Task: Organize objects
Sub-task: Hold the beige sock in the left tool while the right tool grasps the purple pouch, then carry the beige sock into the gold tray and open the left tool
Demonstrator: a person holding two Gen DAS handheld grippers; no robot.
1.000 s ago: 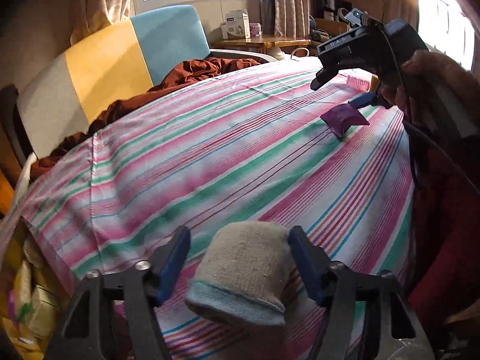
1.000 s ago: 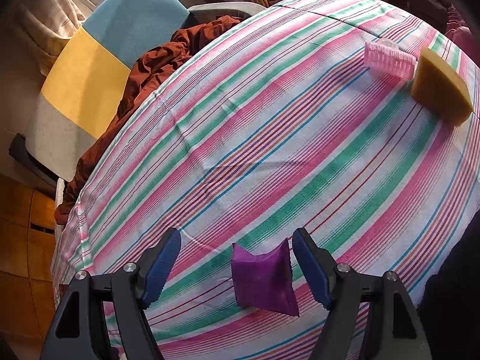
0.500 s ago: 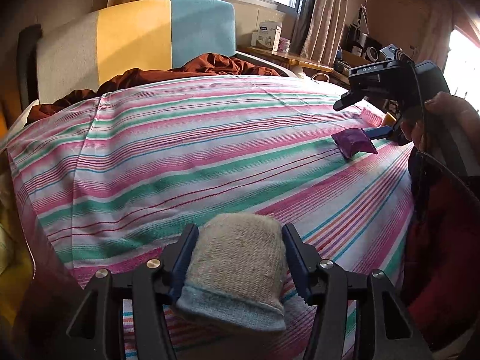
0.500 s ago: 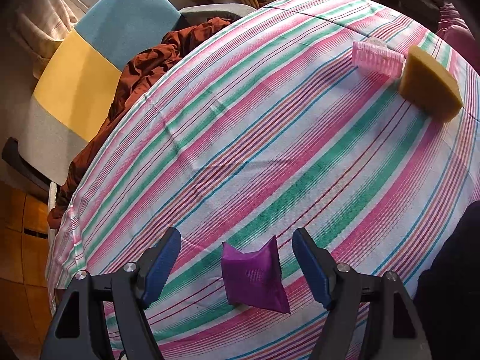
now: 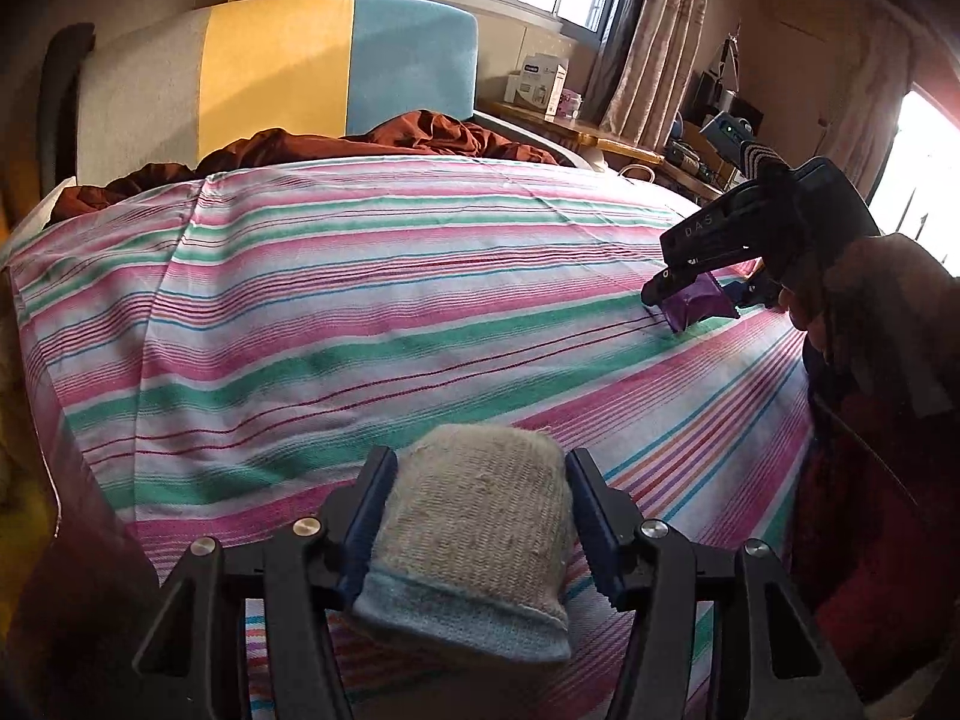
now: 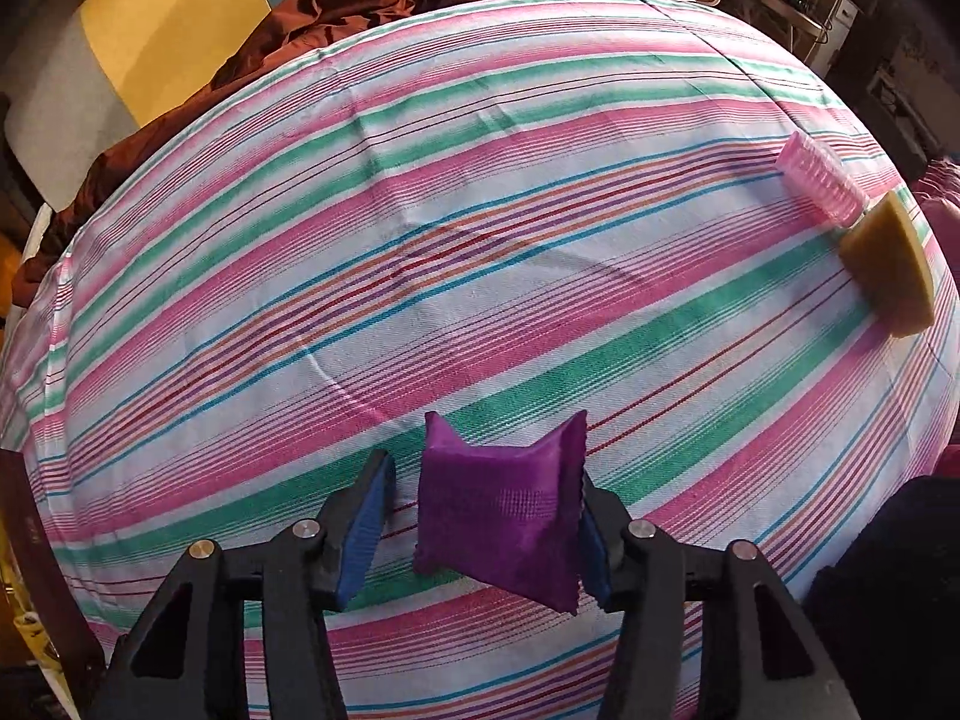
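Note:
A rolled beige sock with a blue cuff [image 5: 474, 516] sits between the fingers of my left gripper [image 5: 477, 480], both pads against its sides, low over the near edge of the striped cloth [image 5: 360, 324]. My right gripper [image 6: 486, 498] points steeply down at a purple pouch [image 6: 504, 516] lying on the cloth. Its jaws are closing: the right pad touches the pouch, while a narrow gap shows at the left pad. The left wrist view shows the right gripper [image 5: 690, 294] at far right, a hand [image 5: 870, 288] gripping it, the pouch [image 5: 699, 303] at its tips.
A pink ribbed piece [image 6: 822, 186] and a yellow wedge-shaped sponge [image 6: 888, 264] lie near the cloth's right edge. A rumpled brown blanket [image 5: 420, 138] lies at the far edge, before a grey, yellow and blue backrest [image 5: 276, 72]. A cluttered desk [image 5: 600, 132] stands behind.
The left fingers have come in against the sock and the left view has rolled level. The right jaws have narrowed round the purple pouch, which has turned slightly and now touches the right pad.

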